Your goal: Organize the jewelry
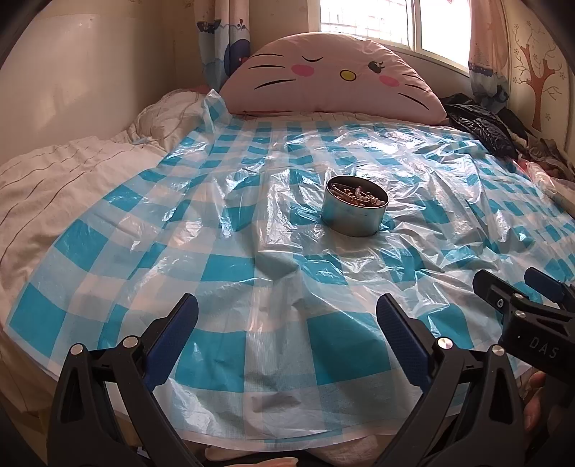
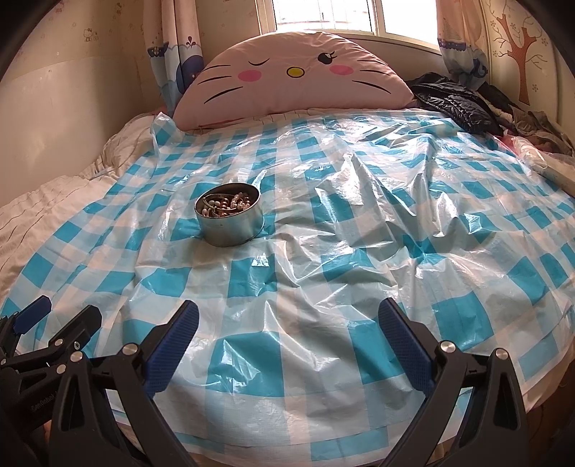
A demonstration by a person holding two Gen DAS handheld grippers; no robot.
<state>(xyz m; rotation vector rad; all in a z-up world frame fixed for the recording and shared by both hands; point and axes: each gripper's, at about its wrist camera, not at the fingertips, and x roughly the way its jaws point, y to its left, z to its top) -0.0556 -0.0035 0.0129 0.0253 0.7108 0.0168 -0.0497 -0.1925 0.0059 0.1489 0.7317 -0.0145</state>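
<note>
the left gripper (image 1: 287, 325) has its two blue-padded fingers (image 1: 178, 332) spread wide, with nothing between them but the sheet below. the right gripper (image 2: 288, 328) stands the same way, its fingers (image 2: 402, 345) far apart and empty. the two grippers hang side by side over the near edge of the bed, each showing at the edge of the other's view: the right gripper (image 1: 517, 298) at the right border of the left wrist view, the left gripper (image 2: 54, 319) at the lower left of the right wrist view. part of a hand (image 1: 535, 406) shows under the right gripper in the left wrist view.

under both lies a crinkled plastic sheet (image 2: 323, 251) in blue and white checks, spread over the bed (image 1: 54, 186). well ahead of the fingers, near the middle of the sheet, stands a round metal tin (image 1: 355, 211), upright with its open mouth facing up. being round, it has no long axis across the bed. inside it lies a tangle of jewelry (image 2: 226, 206), pale beads and gold-toned pieces; single items cannot be told apart. the tin sits ahead and slightly right of the left gripper, and ahead and left of the right gripper.

beyond the tin a pink cat-face pillow (image 1: 330, 72) leans at the head of the bed under a window (image 2: 323, 14), and dark clothing (image 2: 456, 97) is piled at the far right.
</note>
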